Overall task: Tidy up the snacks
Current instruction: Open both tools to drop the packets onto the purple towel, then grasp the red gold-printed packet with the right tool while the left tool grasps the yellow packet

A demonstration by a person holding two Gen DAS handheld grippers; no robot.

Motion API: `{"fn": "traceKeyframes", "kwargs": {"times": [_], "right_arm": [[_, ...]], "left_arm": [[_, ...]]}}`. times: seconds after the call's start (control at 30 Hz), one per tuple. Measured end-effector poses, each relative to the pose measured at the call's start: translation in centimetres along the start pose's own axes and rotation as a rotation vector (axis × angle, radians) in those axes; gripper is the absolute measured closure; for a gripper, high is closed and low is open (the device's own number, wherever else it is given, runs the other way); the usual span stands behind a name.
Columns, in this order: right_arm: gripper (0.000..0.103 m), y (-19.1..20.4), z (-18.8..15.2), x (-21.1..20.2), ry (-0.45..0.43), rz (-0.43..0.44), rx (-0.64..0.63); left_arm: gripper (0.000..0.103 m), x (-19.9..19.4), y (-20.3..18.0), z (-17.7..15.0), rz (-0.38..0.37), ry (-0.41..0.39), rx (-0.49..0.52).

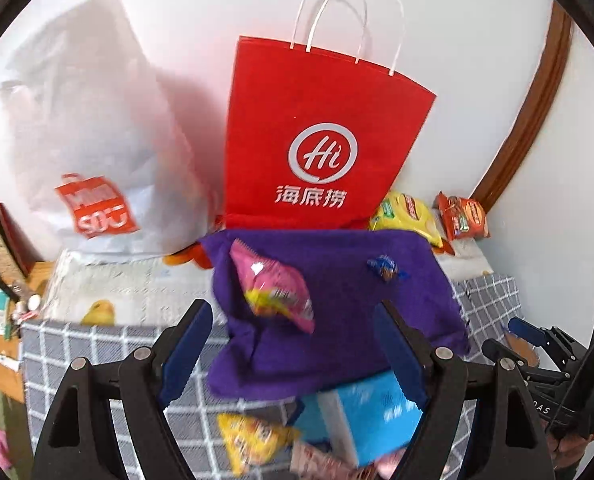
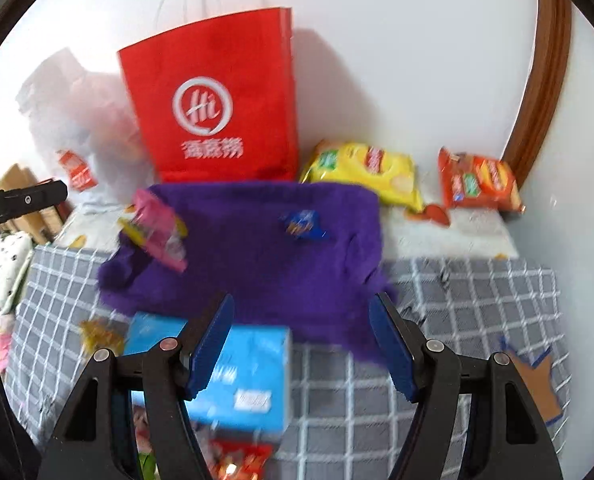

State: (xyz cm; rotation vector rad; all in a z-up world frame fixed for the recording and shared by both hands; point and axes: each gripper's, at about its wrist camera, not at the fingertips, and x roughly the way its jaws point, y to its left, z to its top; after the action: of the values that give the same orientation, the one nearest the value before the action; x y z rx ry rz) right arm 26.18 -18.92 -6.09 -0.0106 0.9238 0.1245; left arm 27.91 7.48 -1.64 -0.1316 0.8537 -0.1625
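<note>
- A white plastic bag (image 1: pixel 93 120) with an orange logo stands at the far left against the wall, on a bed covered by a grey checked sheet (image 1: pixel 97 344).
- The left claw (image 1: pixel 293 344) is spread, nothing between its blue pads; it hangs above the near edge of the purple cloth (image 1: pixel 337 312).
- A pink snack packet (image 1: pixel 273 288) lies on the left part of the purple cloth, tilted.
- A yellow snack packet (image 1: pixel 249 436) lies on the sheet just below the cloth, beside a light blue box (image 1: pixel 369 412).
- A red paper bag (image 1: pixel 317 128) with white handles stands upright behind the cloth, against the wall.
- A small blue-wrapped candy (image 1: pixel 385 268) sits on the cloth's right part, well apart from the pink packet.
- The right claw (image 2: pixel 301 344) is spread and empty too, over the cloth's near edge and the blue box.
- A yellow chip bag (image 2: pixel 365 176) lies just right of the red bag, touching the cloth's far corner.
- An orange chip bag (image 2: pixel 477 184) lies furthest right, near the wall.
</note>
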Motion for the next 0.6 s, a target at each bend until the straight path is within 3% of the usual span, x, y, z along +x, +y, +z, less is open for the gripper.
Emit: {"fn": "traceKeyframes", "kwargs": {"times": [0.23,0.37,0.6], "right_arm": [[0.034,2.3,-5.4,-1.3,0.033,0.047,-0.05],[0.043,2.0,-8.4,-1.2,0.075,0.064,-0.035],[0.046,1.9,-12.2,0.0,0.137,0.115,0.0]], "left_arm": [[0.022,-2.9,0.8,-3.5,0.012,0.006,-0.022],[0.022,-4.0,1.4,-5.4,0.023,0.015,-0.044],[0.022,-4.7,2.4,-9.1,0.048,0.035,-0.075]]}}
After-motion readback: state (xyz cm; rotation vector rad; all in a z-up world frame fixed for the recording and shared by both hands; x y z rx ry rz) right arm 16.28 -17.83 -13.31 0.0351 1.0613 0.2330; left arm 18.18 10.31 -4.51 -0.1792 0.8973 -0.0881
